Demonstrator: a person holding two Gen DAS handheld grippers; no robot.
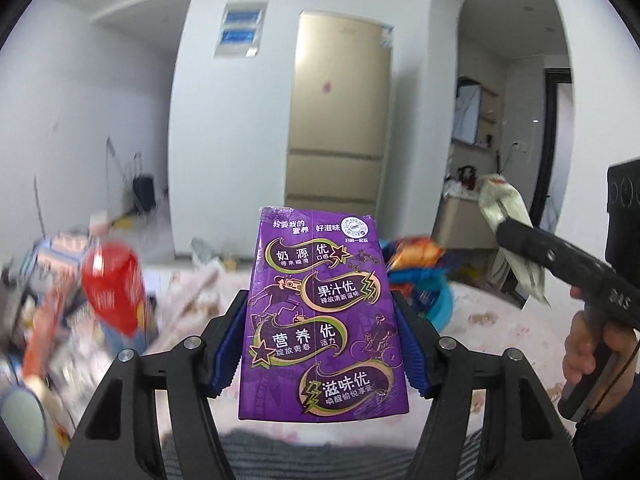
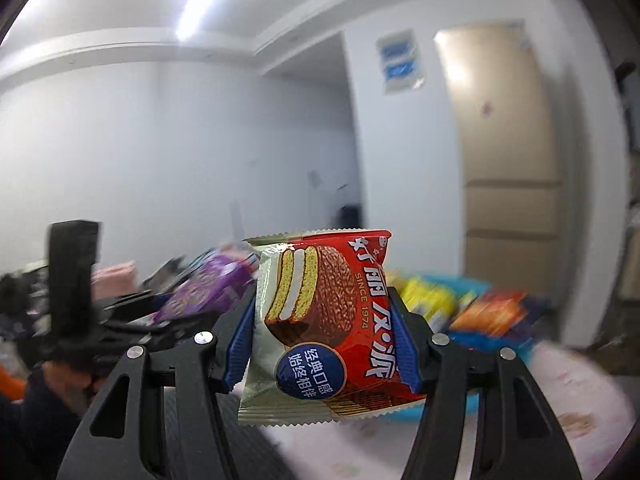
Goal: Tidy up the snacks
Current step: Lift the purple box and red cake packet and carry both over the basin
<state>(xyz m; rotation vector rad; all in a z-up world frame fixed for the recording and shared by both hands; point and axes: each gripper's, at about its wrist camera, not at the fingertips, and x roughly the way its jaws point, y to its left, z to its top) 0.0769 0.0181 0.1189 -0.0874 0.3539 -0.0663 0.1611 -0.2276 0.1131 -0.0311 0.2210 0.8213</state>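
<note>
A beige fridge (image 1: 338, 112) is seen against the far wall, with blue-fronted panels (image 1: 239, 34) set into the white pillar beside it. A dark suitcase (image 1: 143, 192) is stood on the floor at left.

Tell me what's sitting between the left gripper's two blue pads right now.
A purple drink carton, upright, clamped between the left gripper's pads; the left wrist view shows it.

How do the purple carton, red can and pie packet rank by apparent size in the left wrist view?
1. Purple carton, though it is nearest the camera.
2. Red can, blurred.
3. Pie packet, partly hidden.
</note>
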